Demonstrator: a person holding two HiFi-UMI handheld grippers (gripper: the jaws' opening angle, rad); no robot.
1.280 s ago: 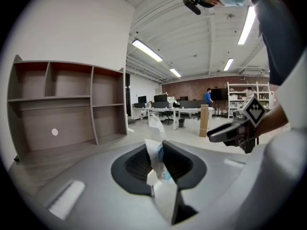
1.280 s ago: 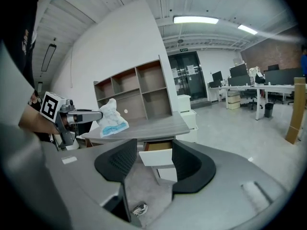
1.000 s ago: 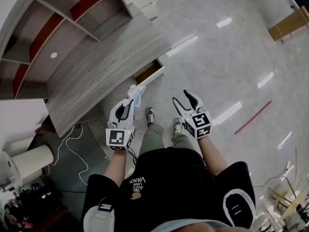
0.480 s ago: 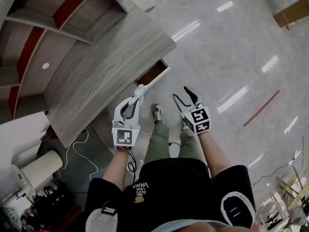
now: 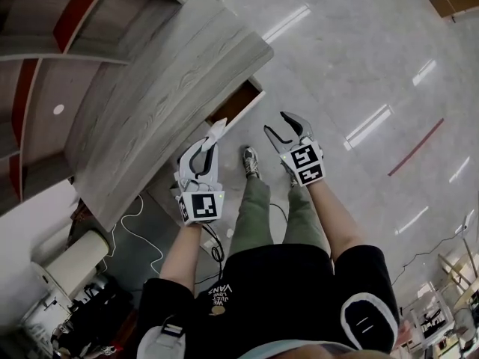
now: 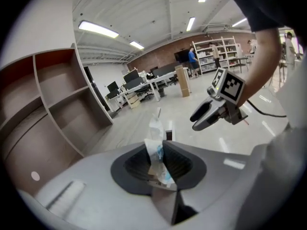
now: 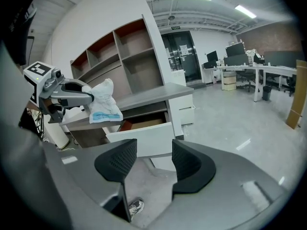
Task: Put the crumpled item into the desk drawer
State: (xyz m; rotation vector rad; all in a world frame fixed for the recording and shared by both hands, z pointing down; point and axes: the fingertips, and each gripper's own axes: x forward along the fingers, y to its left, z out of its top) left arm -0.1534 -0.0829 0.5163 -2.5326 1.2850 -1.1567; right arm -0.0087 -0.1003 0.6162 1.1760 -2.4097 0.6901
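Note:
My left gripper (image 5: 212, 139) is shut on a crumpled white item with blue print (image 6: 157, 150), which sticks out past its jaws; the item (image 7: 105, 102) also shows in the right gripper view, left of the drawer. The desk drawer (image 5: 238, 105) stands pulled open under the grey wooden desk top (image 5: 168, 92), its white front (image 7: 144, 139) facing me and its brown inside showing. The crumpled item (image 5: 215, 132) hangs just short of the drawer's near end. My right gripper (image 5: 285, 128) is open and empty, held right of the drawer, its jaws aimed at the drawer front.
Grey-and-red shelf compartments (image 5: 52, 21) rise behind the desk. A white cylinder (image 5: 69, 264) and cables lie on the floor at the left. My shoe (image 5: 250, 162) rests on the glossy grey floor (image 5: 352, 66) below the drawer. Office desks and shelving (image 6: 158, 78) stand far off.
Both grippers have moved forward toward the open drawer, and the left one has carried the crumpled item nearer its end. The view has shifted closer to the desk.

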